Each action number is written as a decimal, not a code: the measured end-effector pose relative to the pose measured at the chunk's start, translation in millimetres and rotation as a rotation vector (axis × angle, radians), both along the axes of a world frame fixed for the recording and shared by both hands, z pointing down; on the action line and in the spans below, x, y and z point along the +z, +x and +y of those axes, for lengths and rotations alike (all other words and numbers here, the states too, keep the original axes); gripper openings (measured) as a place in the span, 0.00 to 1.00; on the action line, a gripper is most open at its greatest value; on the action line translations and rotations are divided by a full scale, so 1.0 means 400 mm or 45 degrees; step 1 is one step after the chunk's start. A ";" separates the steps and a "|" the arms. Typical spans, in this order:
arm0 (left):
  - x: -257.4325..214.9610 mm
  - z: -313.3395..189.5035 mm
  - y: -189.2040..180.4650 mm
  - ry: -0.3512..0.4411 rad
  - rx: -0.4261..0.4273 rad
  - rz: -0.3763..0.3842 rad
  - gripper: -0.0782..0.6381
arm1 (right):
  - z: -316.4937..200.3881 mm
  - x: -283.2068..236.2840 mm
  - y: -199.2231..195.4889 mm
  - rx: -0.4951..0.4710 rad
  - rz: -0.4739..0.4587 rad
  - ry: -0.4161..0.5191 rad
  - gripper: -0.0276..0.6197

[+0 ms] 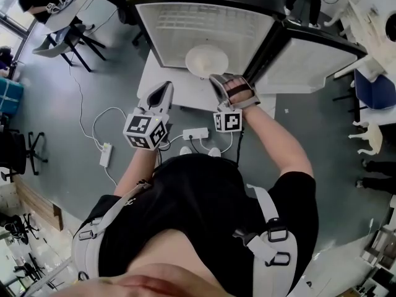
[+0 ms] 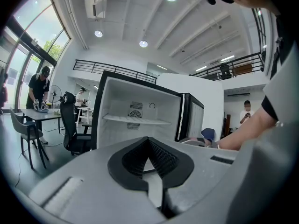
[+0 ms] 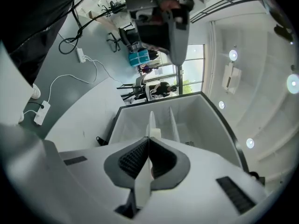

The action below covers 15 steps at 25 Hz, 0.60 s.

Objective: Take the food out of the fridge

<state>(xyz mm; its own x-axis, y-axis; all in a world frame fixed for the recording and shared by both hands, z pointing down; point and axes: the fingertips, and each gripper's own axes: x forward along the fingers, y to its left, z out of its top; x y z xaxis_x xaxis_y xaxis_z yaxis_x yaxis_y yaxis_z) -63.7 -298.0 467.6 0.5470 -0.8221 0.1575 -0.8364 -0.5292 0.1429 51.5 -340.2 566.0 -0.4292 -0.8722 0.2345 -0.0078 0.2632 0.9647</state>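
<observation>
- Right gripper: the jaws are pressed together on the near rim of a white plate. In the right gripper view the plate appears as a thin white edge running out from between the pads.
- Left gripper: the jaws are closed tip to tip with nothing between them, as the left gripper view confirms. It hangs beside the right gripper, apart from the plate.
- Position of the plate: it sits at the open mouth of the fridge, face up and roughly level. It lies directly ahead of the right gripper, on the fridge side of the jaws.
- Contents: the head view shows only a pale disc. You cannot confirm from here whether food rests on it, so treat it as loaded.
- Governing relation: the plate extends away from you, from the pinched rim into the fridge opening. You carry its whole weight from one edge, so the far rim will probably tend to droop.
- Clearance: the fridge door stands open just to the right of the right gripper. The free path likely runs straight back toward your body.
- Arm choice: the right gripper already has the plate. The left gripper is the nearer free support, to the plate's left.
</observation>
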 end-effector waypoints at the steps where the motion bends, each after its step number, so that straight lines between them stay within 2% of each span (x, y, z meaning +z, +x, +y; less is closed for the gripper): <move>1: -0.002 -0.004 -0.001 0.004 -0.001 0.000 0.11 | 0.012 -0.029 -0.006 -0.016 -0.017 0.019 0.06; 10: -0.029 -0.036 -0.001 0.049 -0.001 -0.009 0.11 | 0.080 -0.255 -0.011 -0.077 -0.139 0.197 0.06; 15: -0.037 -0.043 0.008 0.056 0.016 -0.008 0.11 | 0.079 -0.304 0.003 -0.058 -0.130 0.230 0.06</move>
